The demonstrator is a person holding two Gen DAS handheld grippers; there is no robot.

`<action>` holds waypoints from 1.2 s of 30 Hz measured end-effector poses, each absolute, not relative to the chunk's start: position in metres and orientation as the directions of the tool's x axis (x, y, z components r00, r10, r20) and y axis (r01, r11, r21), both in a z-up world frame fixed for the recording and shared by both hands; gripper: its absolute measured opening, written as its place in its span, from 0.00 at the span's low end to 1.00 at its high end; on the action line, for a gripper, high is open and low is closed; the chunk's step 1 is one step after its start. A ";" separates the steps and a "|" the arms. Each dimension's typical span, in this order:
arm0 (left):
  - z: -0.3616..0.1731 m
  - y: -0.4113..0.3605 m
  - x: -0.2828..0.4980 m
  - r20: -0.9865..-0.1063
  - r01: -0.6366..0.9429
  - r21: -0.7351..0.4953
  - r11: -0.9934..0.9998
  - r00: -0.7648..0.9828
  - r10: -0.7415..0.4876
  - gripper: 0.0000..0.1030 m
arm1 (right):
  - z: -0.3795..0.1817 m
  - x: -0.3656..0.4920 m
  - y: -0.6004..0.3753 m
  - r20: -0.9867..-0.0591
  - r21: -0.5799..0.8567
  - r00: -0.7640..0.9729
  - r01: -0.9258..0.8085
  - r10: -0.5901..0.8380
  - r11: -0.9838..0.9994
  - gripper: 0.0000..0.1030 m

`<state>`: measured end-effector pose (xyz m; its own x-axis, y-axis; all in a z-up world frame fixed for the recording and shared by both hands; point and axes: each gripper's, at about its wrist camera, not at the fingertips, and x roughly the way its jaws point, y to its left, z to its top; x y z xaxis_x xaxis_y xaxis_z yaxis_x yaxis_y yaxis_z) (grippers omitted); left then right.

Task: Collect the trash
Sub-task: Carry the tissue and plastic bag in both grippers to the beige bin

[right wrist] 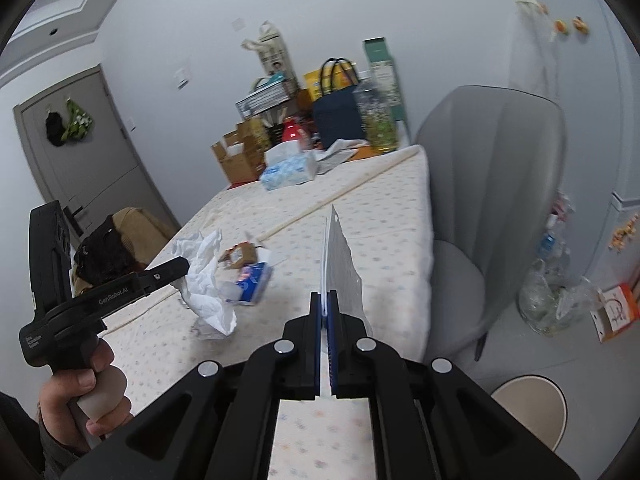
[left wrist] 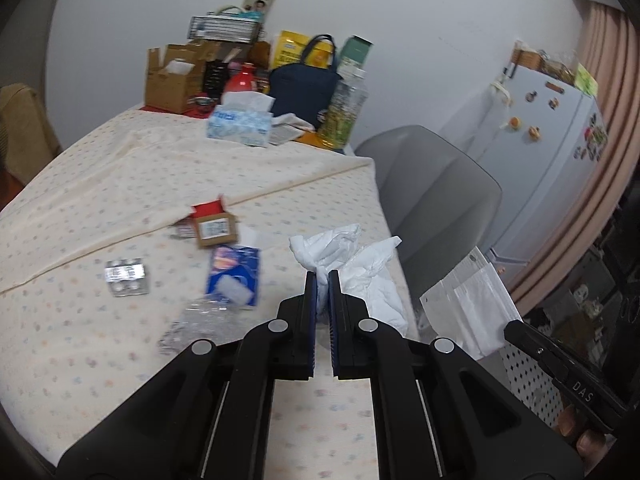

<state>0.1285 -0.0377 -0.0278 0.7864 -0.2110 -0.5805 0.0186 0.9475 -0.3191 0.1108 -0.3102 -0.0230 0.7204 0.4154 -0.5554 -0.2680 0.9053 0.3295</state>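
left wrist view: left gripper [left wrist: 322,276] closed down on crumpled white tissue [left wrist: 352,264], wad bulges out past the fingertips, lifted clear of the table [left wrist: 120,168] near its right edge
why held so: pinch sits on the wad's lower fold, likely so the loose mass hangs forward and doesn't snag the cloth
trash left on table: blue packet [left wrist: 234,276], clear plastic wrap [left wrist: 200,322], silver blister pack [left wrist: 127,277], small brown box [left wrist: 215,229], all grouped mid-table, well apart from the far clutter
tissue box [left wrist: 240,124]: far end with the stored stuff, looks like a keeper, not trash
right side of frame: white paper bag [left wrist: 468,304] off the table edge, right tool's finger just below it

right wrist view: right gripper [right wrist: 325,300] fingers nearly together, pinching the paper bag [right wrist: 340,256] by its bottom edge; bag stands edge-on, upright
why held so: probably the collection bag, parked beside the table so the tissue can go in; mouth not visible open
left tool: at frame left, tissue [right wrist: 204,280] in its tip, over the table
next, my read: bag needs opening before tissue drop
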 end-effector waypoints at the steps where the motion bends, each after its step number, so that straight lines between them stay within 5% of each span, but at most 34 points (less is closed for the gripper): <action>1: -0.027 -0.048 0.131 -0.583 0.043 -0.311 0.949 0.781 -0.226 0.06 | -0.025 0.109 -0.316 -0.555 0.332 0.725 -0.255 0.407 0.908 0.04; 16: -0.038 -0.172 0.160 -0.630 0.217 -0.231 0.949 0.710 -0.315 0.06 | -0.068 0.093 -0.435 -0.596 0.361 0.767 -0.006 0.236 0.932 0.04; 36: -0.121 -0.304 0.208 -0.774 0.331 -0.197 0.923 0.525 -0.353 0.06 | -0.183 0.105 -0.523 -0.721 0.430 0.667 0.222 0.185 0.875 0.04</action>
